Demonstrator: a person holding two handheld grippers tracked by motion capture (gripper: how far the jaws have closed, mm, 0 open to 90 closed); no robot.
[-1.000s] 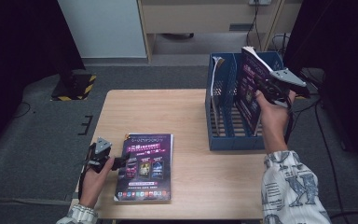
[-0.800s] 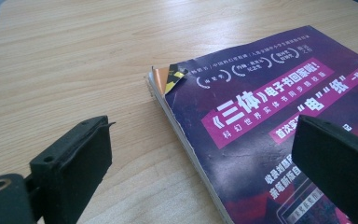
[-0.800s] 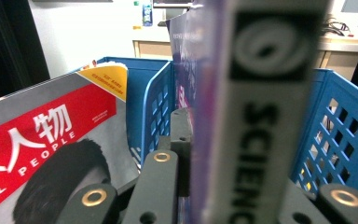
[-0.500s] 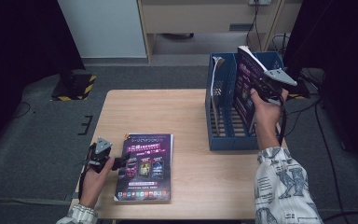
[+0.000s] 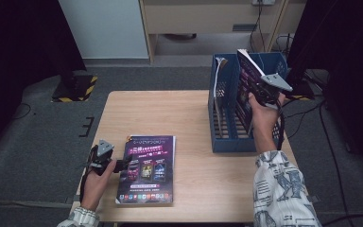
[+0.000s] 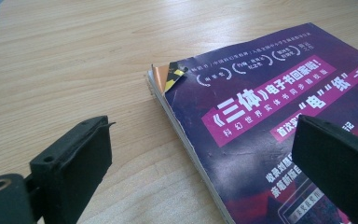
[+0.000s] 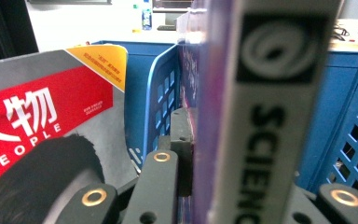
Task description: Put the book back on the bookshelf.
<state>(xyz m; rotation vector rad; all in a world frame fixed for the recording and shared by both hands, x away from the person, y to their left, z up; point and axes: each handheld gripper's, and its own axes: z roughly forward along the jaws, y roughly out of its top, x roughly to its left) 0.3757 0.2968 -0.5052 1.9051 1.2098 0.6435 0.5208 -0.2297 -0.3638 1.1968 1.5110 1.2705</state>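
Left claw (image 5: 122, 164): jaws apart, idle, straddling the near edge of the flat magazine (image 5: 147, 168)
Right claw (image 5: 257, 91): clamped on an upright magazine (image 5: 246, 80) above the blue rack (image 5: 216, 118)
Advice: keep it vertical, lower it straight into the slot beneath the claw, clear of the divider

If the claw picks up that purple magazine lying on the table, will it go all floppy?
Probably a little. The purple magazine looks thin and soft-covered, with one corner already curled, so it would likely droop if the left claw pinches one edge. It looks light, and its glossy cover may slide easily on the table.
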